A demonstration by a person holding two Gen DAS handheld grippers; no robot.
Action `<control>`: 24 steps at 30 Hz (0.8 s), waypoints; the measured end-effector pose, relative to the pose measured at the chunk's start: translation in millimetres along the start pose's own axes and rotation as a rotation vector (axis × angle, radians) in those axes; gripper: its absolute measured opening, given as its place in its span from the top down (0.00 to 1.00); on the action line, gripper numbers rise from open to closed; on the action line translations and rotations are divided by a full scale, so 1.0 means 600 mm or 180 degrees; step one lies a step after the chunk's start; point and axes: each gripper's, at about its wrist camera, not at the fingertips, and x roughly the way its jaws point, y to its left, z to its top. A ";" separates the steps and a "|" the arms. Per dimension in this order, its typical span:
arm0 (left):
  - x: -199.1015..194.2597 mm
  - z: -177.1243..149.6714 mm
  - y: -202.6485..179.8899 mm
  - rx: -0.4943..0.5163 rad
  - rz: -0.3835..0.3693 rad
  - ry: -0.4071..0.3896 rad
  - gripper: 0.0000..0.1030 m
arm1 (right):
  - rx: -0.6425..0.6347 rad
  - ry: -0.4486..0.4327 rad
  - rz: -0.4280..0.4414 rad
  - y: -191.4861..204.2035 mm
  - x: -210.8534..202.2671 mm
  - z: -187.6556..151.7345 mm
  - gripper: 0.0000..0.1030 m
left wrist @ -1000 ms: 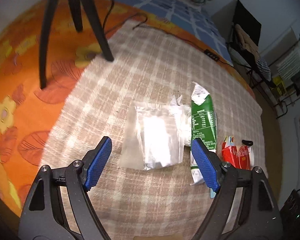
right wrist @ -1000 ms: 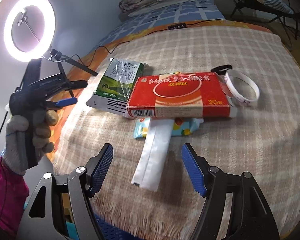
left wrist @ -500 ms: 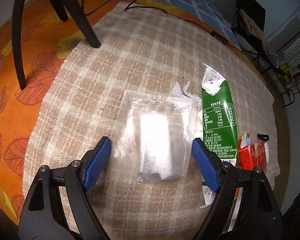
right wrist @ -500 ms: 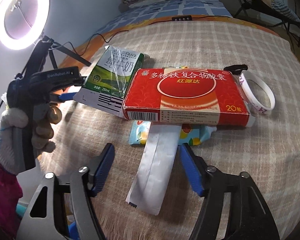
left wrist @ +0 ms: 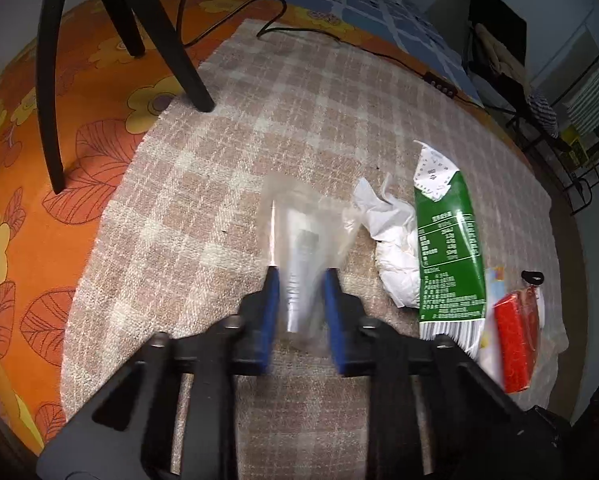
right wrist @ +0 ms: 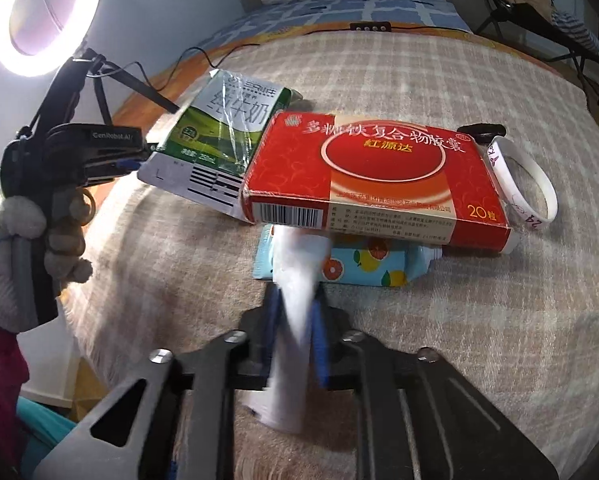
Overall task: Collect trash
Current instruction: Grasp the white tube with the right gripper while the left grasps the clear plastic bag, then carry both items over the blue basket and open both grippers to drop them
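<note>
In the left wrist view my left gripper (left wrist: 299, 276) is shut on a clear plastic bag (left wrist: 301, 236), squeezed narrow between the blue pads. Right of it lie a crumpled white tissue (left wrist: 395, 264), a flattened green milk carton (left wrist: 447, 248) and a red medicine box (left wrist: 515, 344). In the right wrist view my right gripper (right wrist: 295, 304) is shut on a white paper strip (right wrist: 295, 308) whose far end runs under the red medicine box (right wrist: 379, 176). A fruit-print wrapper (right wrist: 363, 266) lies under that box. The green milk carton (right wrist: 227, 124) is behind it.
Everything lies on a plaid blanket (left wrist: 299, 112) over an orange floral sheet (left wrist: 39, 200). Black tripod legs (left wrist: 51, 72) and a cable stand far left. A white wristband (right wrist: 531, 188) and a black clip (right wrist: 481, 130) lie right of the box. A gloved hand (right wrist: 23, 240) holds the left gripper.
Both grippers went from wide open to shut: the left one closed on the clear bag and crumpled it, the right one closed on the white paper strip.
</note>
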 end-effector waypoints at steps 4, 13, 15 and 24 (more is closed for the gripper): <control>-0.011 -0.001 0.005 0.0009 -0.0007 -0.0047 0.86 | 0.0033 -0.0032 0.0068 0.000 -0.008 -0.004 0.93; -0.057 -0.012 0.024 -0.0001 -0.0033 -0.0184 0.87 | 0.0099 -0.0101 0.0334 0.010 -0.042 -0.027 0.95; -0.071 -0.015 0.030 -0.0011 -0.0057 -0.0213 0.87 | 0.0087 -0.0127 0.0378 0.016 -0.054 -0.034 0.95; -0.150 -0.047 0.051 -0.0007 -0.0192 -0.0375 0.87 | -0.0086 -0.0175 0.0527 0.059 -0.105 -0.071 0.95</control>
